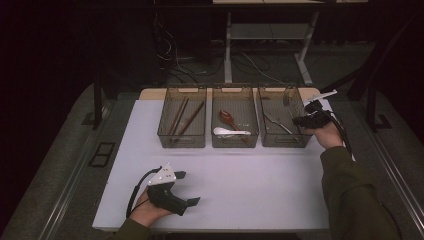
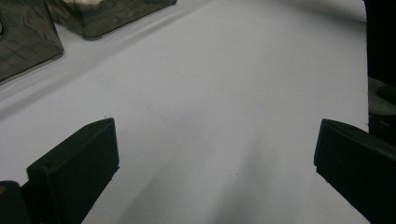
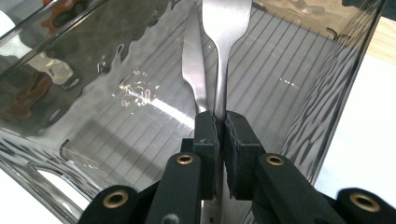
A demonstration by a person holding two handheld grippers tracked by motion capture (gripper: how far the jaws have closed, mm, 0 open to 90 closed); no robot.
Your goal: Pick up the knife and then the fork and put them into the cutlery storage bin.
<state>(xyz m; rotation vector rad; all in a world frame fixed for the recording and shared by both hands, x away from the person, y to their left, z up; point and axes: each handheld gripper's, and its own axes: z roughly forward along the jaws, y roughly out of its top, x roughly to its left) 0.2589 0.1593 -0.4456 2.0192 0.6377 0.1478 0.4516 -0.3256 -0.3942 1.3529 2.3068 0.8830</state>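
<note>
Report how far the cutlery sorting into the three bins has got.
Looks done: chopsticks lie in the left bin, spoons in the middle bin, one metal utensil in the right bin. In hand: the right gripper is shut on a metal piece over that bin. Left: releasing it. The left gripper is open over the table.

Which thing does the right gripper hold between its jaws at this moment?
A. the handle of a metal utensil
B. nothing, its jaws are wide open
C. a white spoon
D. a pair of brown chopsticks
A: in the right gripper view the right gripper has its pads shut on the handle of the metal utensil, above the right-hand bin.
</note>
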